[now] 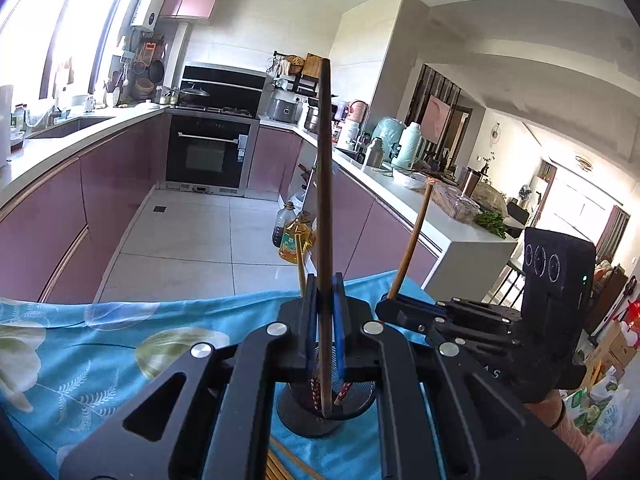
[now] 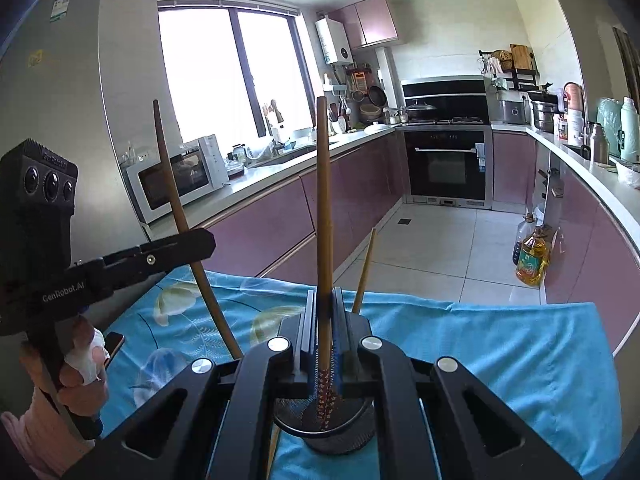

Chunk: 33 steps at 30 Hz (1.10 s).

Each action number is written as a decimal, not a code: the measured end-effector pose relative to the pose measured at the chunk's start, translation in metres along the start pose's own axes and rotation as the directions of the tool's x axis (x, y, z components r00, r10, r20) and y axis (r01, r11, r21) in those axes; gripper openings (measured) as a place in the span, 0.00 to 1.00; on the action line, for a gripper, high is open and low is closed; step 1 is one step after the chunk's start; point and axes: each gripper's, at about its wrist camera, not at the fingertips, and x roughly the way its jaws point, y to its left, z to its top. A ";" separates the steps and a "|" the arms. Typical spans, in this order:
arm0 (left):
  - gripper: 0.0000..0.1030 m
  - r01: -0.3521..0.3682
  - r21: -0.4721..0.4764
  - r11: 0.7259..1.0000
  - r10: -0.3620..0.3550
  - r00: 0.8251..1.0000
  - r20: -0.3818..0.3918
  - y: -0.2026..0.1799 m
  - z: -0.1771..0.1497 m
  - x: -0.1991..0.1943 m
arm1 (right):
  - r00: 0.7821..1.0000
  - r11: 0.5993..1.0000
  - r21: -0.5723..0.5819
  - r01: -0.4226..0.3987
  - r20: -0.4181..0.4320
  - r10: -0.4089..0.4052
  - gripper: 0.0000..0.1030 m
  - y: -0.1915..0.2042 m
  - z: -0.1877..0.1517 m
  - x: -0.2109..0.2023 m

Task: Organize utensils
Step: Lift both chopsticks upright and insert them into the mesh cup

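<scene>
A black mesh utensil cup [image 1: 326, 408] stands on the blue floral cloth [image 1: 120, 340], seen also in the right wrist view [image 2: 340, 428]. My left gripper [image 1: 325, 304] is shut on a dark wooden chopstick [image 1: 325, 200] held upright, its lower end in the cup. My right gripper [image 2: 325, 320] is shut on a lighter chopstick [image 2: 323, 200] with a patterned tip, also upright with its tip in the cup. Each gripper shows in the other's view, the right one [image 1: 394, 300] and the left one [image 2: 192, 246]. A third chopstick [image 2: 364, 272] leans in the cup.
More chopsticks [image 1: 280, 464] lie on the cloth near the cup. Beyond the table edge is a tiled floor [image 1: 192, 240] with oil bottles [image 1: 294, 236], pink cabinets, an oven [image 2: 446, 164] and a microwave [image 2: 176, 176] on the counter.
</scene>
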 end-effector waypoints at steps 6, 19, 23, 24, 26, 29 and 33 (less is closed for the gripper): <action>0.07 -0.016 0.037 0.999 0.018 0.999 -0.046 0.002 -0.004 0.015 | 0.999 1.000 -0.001 0.005 -0.039 -0.005 0.06 0.002 -0.006 0.004; 0.08 -0.057 0.105 0.993 0.087 0.948 -0.307 0.008 -0.041 0.092 | 0.981 1.000 0.019 0.007 -0.193 -0.003 0.06 -0.006 -0.022 0.038; 0.08 -0.069 0.094 0.993 0.096 0.941 -0.324 0.014 -0.047 0.108 | 0.981 0.999 0.031 0.015 -0.194 -0.008 0.07 -0.006 -0.021 0.041; 0.09 -0.074 0.094 0.993 0.100 0.941 -0.323 0.016 -0.048 0.110 | 0.981 0.999 0.035 0.017 -0.194 -0.010 0.08 -0.007 -0.020 0.042; 0.13 -0.078 0.090 0.993 0.102 0.943 -0.318 0.018 -0.051 0.111 | 0.982 0.999 0.046 0.024 -0.190 -0.014 0.08 -0.008 -0.020 0.042; 0.14 -0.090 0.083 0.993 0.111 0.947 -0.300 0.021 -0.055 0.106 | 0.983 0.998 0.054 0.020 -0.183 -0.010 0.14 -0.009 -0.021 0.041; 0.23 -0.115 0.068 0.991 0.128 0.959 -0.254 0.024 -0.058 0.091 | 0.987 0.998 0.060 0.017 -0.162 -0.007 0.18 -0.009 -0.023 0.036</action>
